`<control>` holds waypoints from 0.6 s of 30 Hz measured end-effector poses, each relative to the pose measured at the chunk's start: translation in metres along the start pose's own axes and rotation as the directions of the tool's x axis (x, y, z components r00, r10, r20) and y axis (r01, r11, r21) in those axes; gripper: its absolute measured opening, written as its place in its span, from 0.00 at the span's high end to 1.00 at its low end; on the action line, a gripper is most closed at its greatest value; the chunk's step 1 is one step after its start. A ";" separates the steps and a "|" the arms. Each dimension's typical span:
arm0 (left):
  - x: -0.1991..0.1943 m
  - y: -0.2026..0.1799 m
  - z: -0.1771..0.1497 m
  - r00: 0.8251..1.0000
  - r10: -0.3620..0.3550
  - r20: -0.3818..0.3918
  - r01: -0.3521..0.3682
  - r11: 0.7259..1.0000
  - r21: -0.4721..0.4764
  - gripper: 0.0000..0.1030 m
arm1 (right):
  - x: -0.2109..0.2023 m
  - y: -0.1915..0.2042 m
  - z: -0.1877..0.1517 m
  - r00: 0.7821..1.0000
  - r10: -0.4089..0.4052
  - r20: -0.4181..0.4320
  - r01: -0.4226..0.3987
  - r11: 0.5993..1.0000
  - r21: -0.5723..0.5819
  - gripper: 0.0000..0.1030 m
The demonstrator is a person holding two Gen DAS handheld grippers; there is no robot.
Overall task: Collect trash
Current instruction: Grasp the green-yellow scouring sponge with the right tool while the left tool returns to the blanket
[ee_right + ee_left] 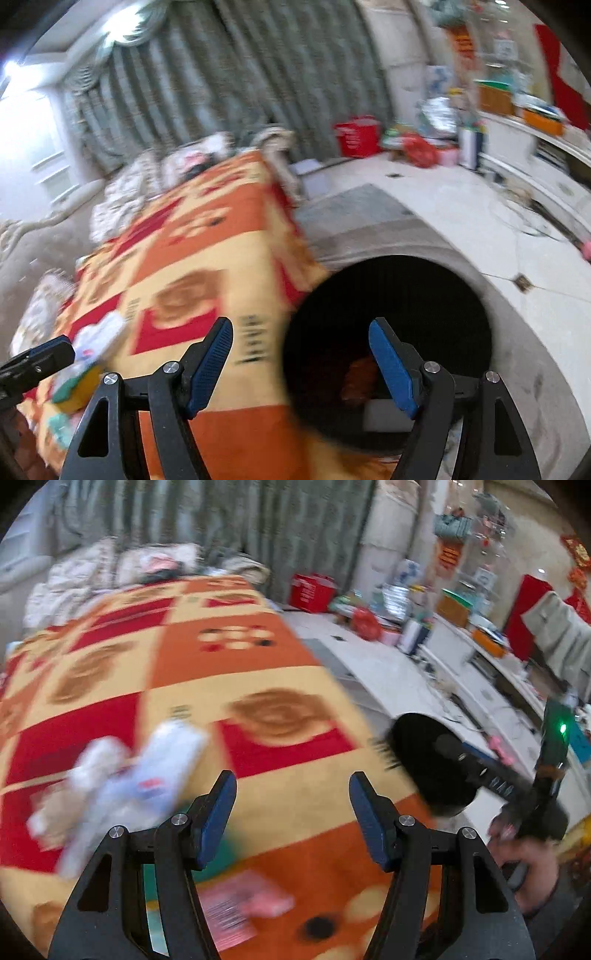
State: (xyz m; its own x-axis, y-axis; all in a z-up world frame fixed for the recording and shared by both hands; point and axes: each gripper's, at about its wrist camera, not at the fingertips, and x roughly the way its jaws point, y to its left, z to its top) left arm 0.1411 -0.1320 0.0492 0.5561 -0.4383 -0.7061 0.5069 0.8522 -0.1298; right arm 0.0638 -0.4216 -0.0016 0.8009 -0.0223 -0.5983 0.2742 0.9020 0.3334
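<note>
Both views are blurred by motion. My left gripper (293,805) is open and empty above a bed with an orange, red and yellow blanket (236,657). White crumpled wrappers (122,779) lie on the blanket left of its fingers. A pink wrapper (243,904) lies below, between the fingers. My right gripper (301,350) is open and empty over the bed's edge, above a round black bin (424,295) on the floor. Orange and white trash (360,380) lies inside the bin. The bin (421,746) and the right gripper's body (546,775) show at right in the left view.
Grey curtains (221,524) hang behind the bed, with piled bedding (110,568) at its head. A red box (312,590) and cluttered white cabinets (480,657) stand along the right wall. White tiled floor (480,229) lies beside the bed. The left gripper's tip (44,354) shows in the right view.
</note>
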 end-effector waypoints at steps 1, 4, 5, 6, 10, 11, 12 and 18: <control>-0.009 0.010 -0.007 1.000 0.022 0.006 -0.022 1.000 -0.002 0.39 | 0.001 0.016 -0.003 0.999 0.051 -0.011 -0.051 0.999 -0.017 0.28; -0.038 0.059 -0.042 0.992 0.120 0.030 -0.119 0.993 -0.019 0.39 | 0.008 0.054 -0.018 0.982 0.182 -0.059 -0.184 0.982 -0.039 0.27; -0.044 0.072 -0.054 0.990 0.140 0.030 -0.140 0.990 -0.026 0.39 | 0.010 0.068 -0.024 0.970 0.228 -0.078 -0.233 0.971 -0.053 0.27; -0.045 0.080 -0.062 0.988 0.154 0.029 -0.153 0.988 -0.031 0.39 | 0.014 0.082 -0.028 0.958 0.271 -0.097 -0.277 0.959 -0.065 0.27; -0.047 0.113 -0.105 0.984 0.176 0.008 -0.175 0.981 -0.079 0.39 | 0.032 0.131 -0.044 0.892 0.421 -0.167 -0.438 0.895 -0.085 0.25; -0.045 0.115 -0.111 0.986 0.170 0.005 -0.168 0.982 -0.090 0.39 | 0.037 0.140 -0.047 0.873 0.452 -0.184 -0.471 0.879 -0.073 0.25; -0.042 0.117 -0.116 0.986 0.168 0.002 -0.167 0.981 -0.095 0.39 | 0.045 0.149 -0.050 0.843 0.495 -0.208 -0.514 0.856 -0.046 0.24; -0.032 0.117 -0.130 0.988 0.157 -0.006 -0.157 0.983 -0.099 0.39 | 0.079 0.187 -0.067 0.789 0.522 -0.324 -0.559 0.829 -0.025 0.24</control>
State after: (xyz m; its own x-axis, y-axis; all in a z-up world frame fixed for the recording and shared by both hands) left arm 0.0973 0.0190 -0.0343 0.6249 -0.2976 -0.7218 0.3457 0.9344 -0.0860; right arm 0.1429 -0.2263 -0.0355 0.6024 0.5933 -0.5339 -0.2335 0.7707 0.5929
